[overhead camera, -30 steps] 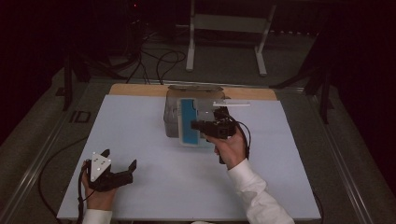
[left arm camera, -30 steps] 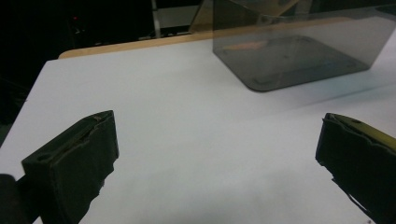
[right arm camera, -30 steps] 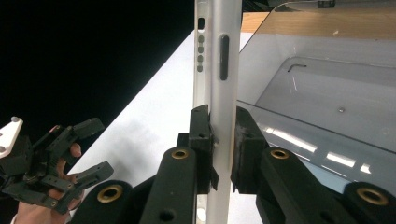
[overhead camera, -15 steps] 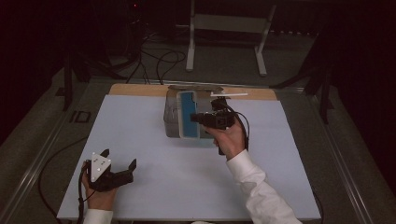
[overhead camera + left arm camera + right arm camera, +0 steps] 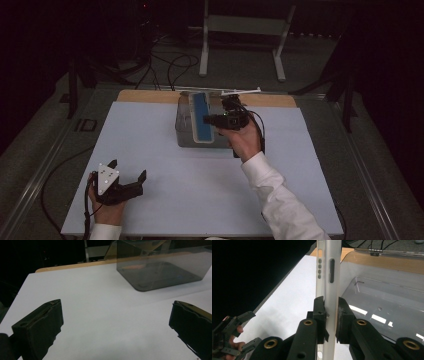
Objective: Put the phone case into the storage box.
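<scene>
On white table (image 5: 200, 200), grey bin (image 5: 186, 131)

The bench (image 5: 150, 150) top looks like a matt white sheet, smooth, with a strip of bare light wood (image 5: 145, 96) showing along the far edge. The box (image 5: 160, 267) is smoky see-through plastic, pretty glossy, you can see light streaks bouncing off it in the right gripper view. The right tool (image 5: 331, 315) is matt black plastic with brass-looking rivets, clamped on a frosted whitish case (image 5: 329, 277) that looks like soft matt plastic, and the left tool (image 5: 117, 325) has the same dull black, slightly rough pads (image 5: 40, 325).
</scene>
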`<state>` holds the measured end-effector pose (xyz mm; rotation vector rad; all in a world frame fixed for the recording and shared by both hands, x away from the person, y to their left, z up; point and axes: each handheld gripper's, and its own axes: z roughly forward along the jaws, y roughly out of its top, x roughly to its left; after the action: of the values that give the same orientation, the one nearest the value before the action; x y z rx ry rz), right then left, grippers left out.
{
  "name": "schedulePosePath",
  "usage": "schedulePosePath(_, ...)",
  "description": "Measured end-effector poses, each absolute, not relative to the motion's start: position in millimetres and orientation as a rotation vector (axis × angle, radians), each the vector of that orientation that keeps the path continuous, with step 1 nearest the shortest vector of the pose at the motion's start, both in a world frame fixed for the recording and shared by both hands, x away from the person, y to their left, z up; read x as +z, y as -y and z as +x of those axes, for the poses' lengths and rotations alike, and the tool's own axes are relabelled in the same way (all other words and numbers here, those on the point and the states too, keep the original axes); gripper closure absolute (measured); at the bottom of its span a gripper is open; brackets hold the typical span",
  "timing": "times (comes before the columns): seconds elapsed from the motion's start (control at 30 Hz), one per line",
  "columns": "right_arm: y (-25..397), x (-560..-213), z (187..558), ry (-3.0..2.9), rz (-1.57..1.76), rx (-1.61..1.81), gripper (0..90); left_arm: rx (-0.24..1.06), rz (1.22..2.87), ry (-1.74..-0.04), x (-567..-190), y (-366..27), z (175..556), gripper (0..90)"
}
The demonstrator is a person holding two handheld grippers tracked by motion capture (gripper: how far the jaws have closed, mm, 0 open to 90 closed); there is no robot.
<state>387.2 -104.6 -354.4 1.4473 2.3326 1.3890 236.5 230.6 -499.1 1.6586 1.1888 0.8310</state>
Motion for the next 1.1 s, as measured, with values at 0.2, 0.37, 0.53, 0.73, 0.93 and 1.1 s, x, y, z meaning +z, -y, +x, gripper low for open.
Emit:
schedulePosePath(0.2,99.3,-351.0,395.2,-2.347,1.454,1.348,81.4,0.835,1.654,-1.191,-498.9,-230.8,236.3,0.2)
schedulePosePath(0.37,97.1,-346.8,403.6,-2.344,1.467,1.318,81.4,0.834,1.655,-1.191,-498.9,-230.8,236.3,0.2)
schedulePosePath(0.53,96.7,-344.1,408.8,-2.336,1.475,1.296,81.4,0.832,1.652,-1.191,-499.1,-230.6,236.5,0.2)
schedulePosePath(0.73,96.6,-343.5,418.0,-2.329,1.511,1.266,81.4,0.832,1.656,-1.19,-499.1,-230.5,236.5,0.2)
schedulePosePath(0.93,96.3,-340.2,423.9,-2.318,1.523,1.235,81.4,0.831,1.66,-1.189,-499.2,-230.3,236.7,0.2)
schedulePosePath(1.1,96.3,-337.7,428.2,-2.314,1.53,1.221,81.4,0.829,1.659,-1.19,-499.6,-229.9,237.0,0.2)
